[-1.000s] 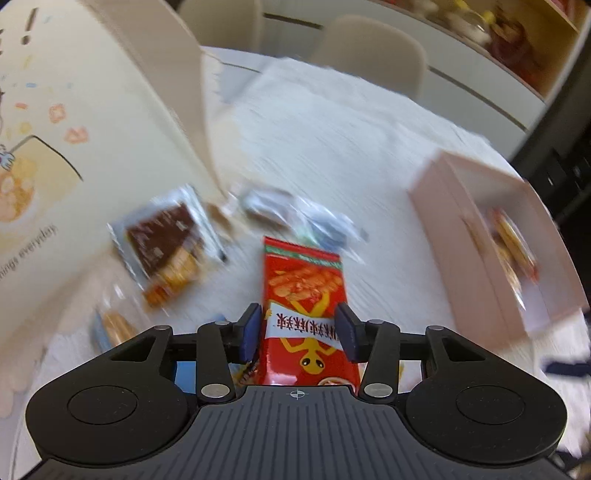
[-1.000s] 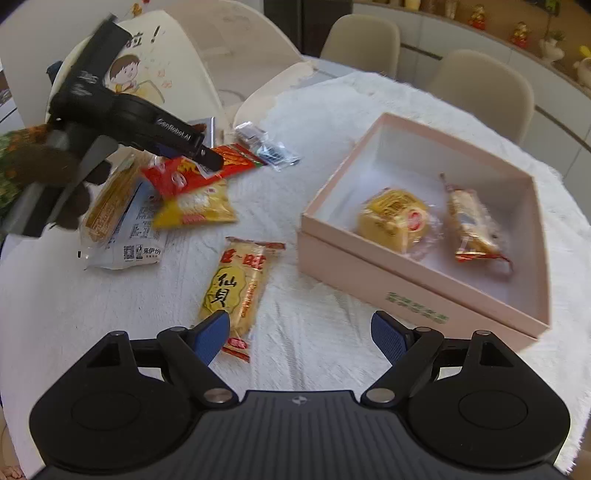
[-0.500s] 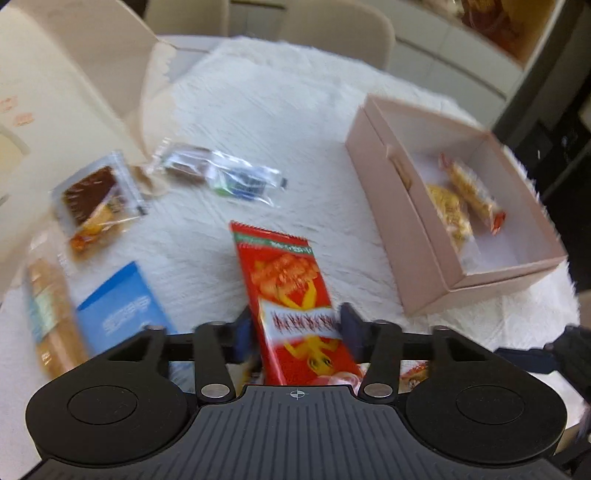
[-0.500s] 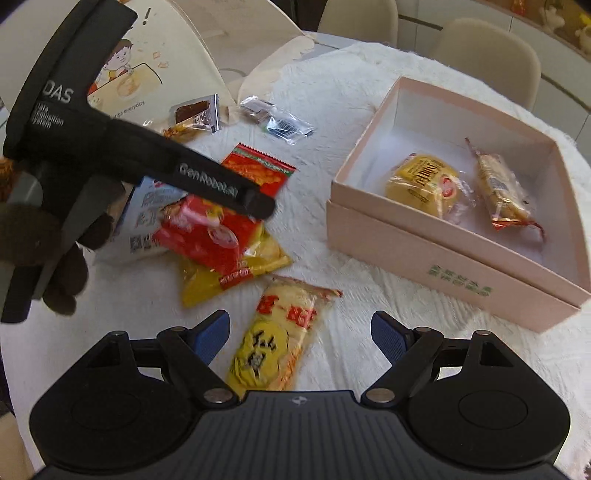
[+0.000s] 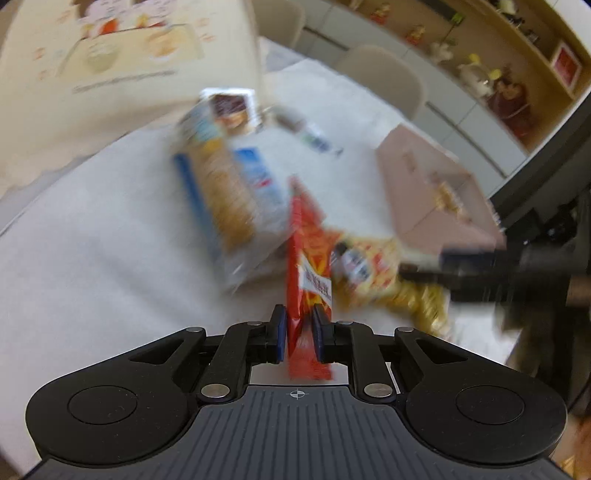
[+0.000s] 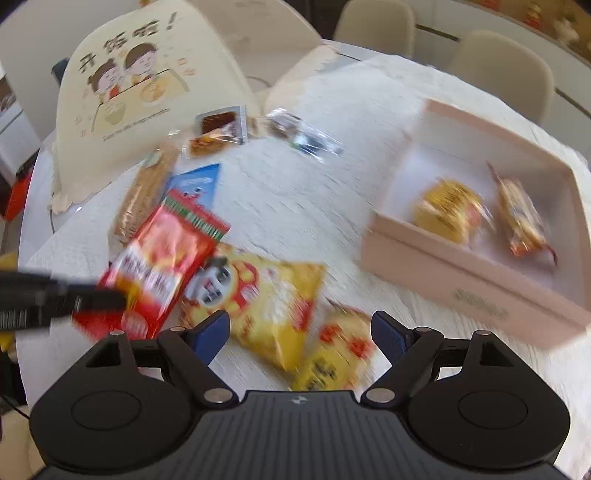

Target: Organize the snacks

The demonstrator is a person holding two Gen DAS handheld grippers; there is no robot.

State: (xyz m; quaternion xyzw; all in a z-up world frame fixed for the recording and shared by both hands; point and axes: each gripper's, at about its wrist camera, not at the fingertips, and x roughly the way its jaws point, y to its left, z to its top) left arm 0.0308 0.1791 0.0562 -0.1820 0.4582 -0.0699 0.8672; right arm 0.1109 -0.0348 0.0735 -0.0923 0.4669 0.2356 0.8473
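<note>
Place: a home dining room.
Bench: a round bench (image 6: pixel 303 192) under a white textured cloth (image 6: pixel 280 184).
Chairs: beige moulded chairs (image 6: pixel 502 70) drawn up at the far edge, the kind set round a family table.
Food cover: a cream dome (image 6: pixel 147 92) with cartoon children and a bowl printed on it stands on the bench.
Shelves: wooden wall shelves (image 5: pixel 491 55) carry small figurines (image 5: pixel 417 33) and a framed red picture (image 5: pixel 567 64).
Cabinets: pale low cabinets (image 5: pixel 469 122) run below the shelves.
Snacks: loose packets (image 6: pixel 266 295) lie on the cloth beside a pink gift box (image 6: pixel 476 273), household fare rather than shop stock.
</note>
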